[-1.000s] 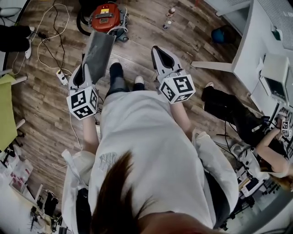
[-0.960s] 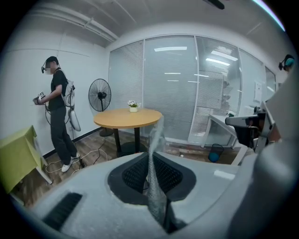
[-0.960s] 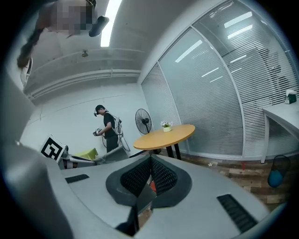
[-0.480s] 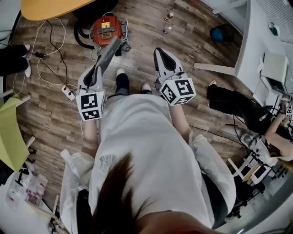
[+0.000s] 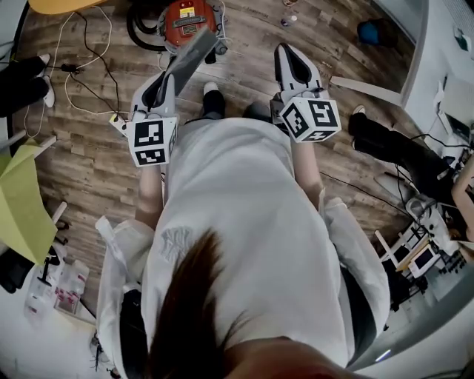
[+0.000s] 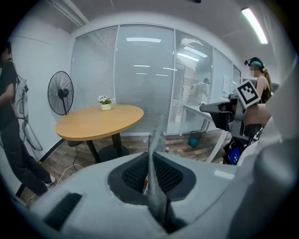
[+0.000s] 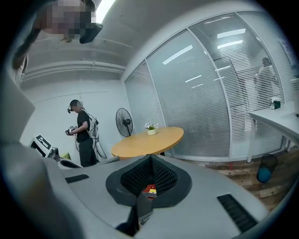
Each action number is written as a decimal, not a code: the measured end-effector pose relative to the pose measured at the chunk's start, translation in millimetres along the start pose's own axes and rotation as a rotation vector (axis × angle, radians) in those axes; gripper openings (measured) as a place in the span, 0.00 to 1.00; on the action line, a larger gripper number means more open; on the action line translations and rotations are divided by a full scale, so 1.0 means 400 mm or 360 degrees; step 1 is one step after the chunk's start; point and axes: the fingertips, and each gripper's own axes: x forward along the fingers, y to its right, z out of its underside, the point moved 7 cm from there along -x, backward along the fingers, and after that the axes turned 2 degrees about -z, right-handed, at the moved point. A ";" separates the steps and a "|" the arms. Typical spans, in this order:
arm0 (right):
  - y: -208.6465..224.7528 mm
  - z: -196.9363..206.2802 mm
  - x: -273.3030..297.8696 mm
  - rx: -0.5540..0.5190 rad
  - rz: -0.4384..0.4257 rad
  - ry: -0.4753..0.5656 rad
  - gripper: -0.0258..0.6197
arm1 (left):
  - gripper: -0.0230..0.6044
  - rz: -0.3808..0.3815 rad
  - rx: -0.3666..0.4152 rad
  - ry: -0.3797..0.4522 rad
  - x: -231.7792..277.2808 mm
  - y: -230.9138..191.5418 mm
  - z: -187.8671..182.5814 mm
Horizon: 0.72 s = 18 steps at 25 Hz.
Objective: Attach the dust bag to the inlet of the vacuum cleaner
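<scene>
**Dust bag held close to the vacuum cleaner, three views.**

Head view: the left gripper [image 5: 166, 80] pinched the near end of the grey dust bag [image 5: 189, 53]. The bag's far end overlapped the red vacuum cleaner [image 5: 188, 16] on the wooden floor [image 5: 89, 163], and contact could not be judged. The right gripper [image 5: 286, 50] was alongside. Left gripper view: the fingers [image 6: 93, 186] stood narrow, clamped on the bag, which was seen edge-on. Right gripper view: the fingers were pressed together and empty, with the vacuum cleaner visible beyond them.
</scene>
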 end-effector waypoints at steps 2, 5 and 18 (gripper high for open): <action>-0.014 -0.003 0.018 -0.0009 -0.0007 -0.0003 0.05 | 0.09 0.0024 0.0008 -0.0002 -0.003 -0.020 0.001; -0.030 -0.008 0.039 -0.0027 -0.0028 -0.0016 0.05 | 0.09 0.0073 0.0069 -0.0012 -0.002 -0.039 0.004; -0.051 -0.011 0.067 0.0004 -0.0174 0.0023 0.05 | 0.09 0.0087 0.0088 -0.0018 -0.018 -0.032 0.023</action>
